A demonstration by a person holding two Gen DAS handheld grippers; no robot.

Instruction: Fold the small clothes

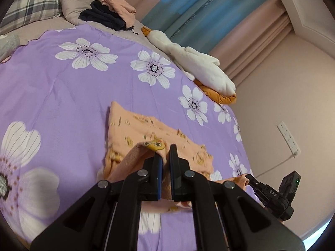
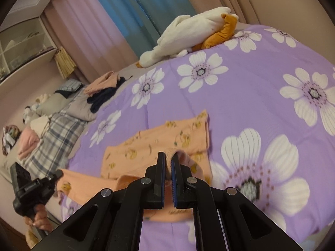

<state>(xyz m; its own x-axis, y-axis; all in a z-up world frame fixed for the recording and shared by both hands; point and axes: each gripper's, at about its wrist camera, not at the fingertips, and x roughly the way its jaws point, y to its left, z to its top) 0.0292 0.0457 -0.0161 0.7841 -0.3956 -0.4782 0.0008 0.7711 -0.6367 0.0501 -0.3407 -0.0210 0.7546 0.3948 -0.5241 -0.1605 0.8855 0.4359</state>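
Note:
A small peach garment with yellow cartoon prints lies on the purple flowered bedspread. My left gripper is shut on one edge of it, and the cloth is lifted and draped over the fingers. In the right wrist view the same garment spreads ahead, with my right gripper shut on another edge that bunches between the blue pads. Each gripper shows in the other's view: the right gripper at the lower right, the left gripper at the lower left, both holding peach cloth.
A white and orange plush goose lies along the bed's far edge by the curtains. Dark and pink folded clothes sit near the pillows. A plaid pillow and more clothes lie at the left. A wall socket is on the wall.

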